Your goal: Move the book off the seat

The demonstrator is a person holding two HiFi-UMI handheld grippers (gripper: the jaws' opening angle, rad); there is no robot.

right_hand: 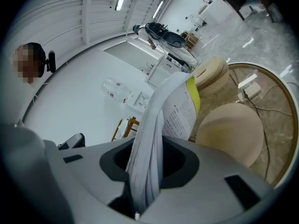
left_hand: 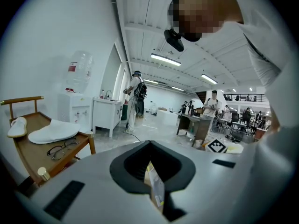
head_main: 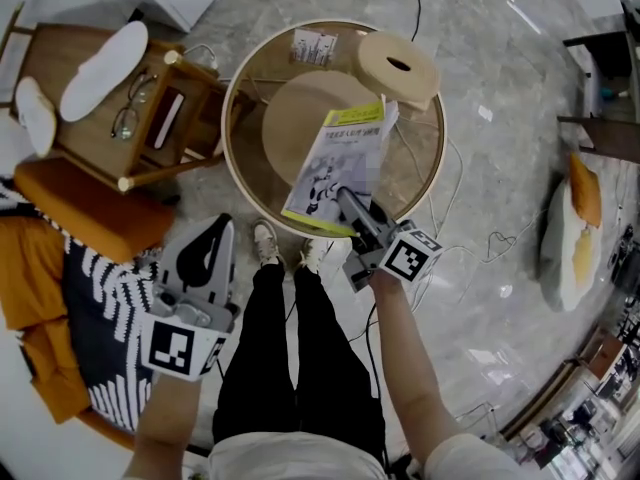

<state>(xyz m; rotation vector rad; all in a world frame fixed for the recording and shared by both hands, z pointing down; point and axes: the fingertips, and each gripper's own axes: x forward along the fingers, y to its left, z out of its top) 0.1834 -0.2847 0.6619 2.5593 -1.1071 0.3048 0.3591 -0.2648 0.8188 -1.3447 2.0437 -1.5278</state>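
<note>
The book (head_main: 340, 163), white with a yellow top strip and a drawn cover, hangs tilted above the round wooden seat (head_main: 300, 118) inside the ring-shaped table (head_main: 232, 108). My right gripper (head_main: 345, 200) is shut on its near edge. In the right gripper view the pages (right_hand: 180, 111) fan up out of the jaws, with the seat (right_hand: 229, 129) beyond. My left gripper (head_main: 222, 230) stays low at the left, beside the person's leg, jaws together and nothing in them. In the left gripper view (left_hand: 150, 143) a strip of the book shows through the jaw cutout.
A second round wooden stool (head_main: 398, 66) with a hole stands at the table's far rim. At the left is a wooden chair (head_main: 100, 138) with white slippers (head_main: 103, 56) and glasses (head_main: 135, 108), and an orange cushion (head_main: 85, 203). Cables cross the marble floor; a pillow (head_main: 570, 238) lies right.
</note>
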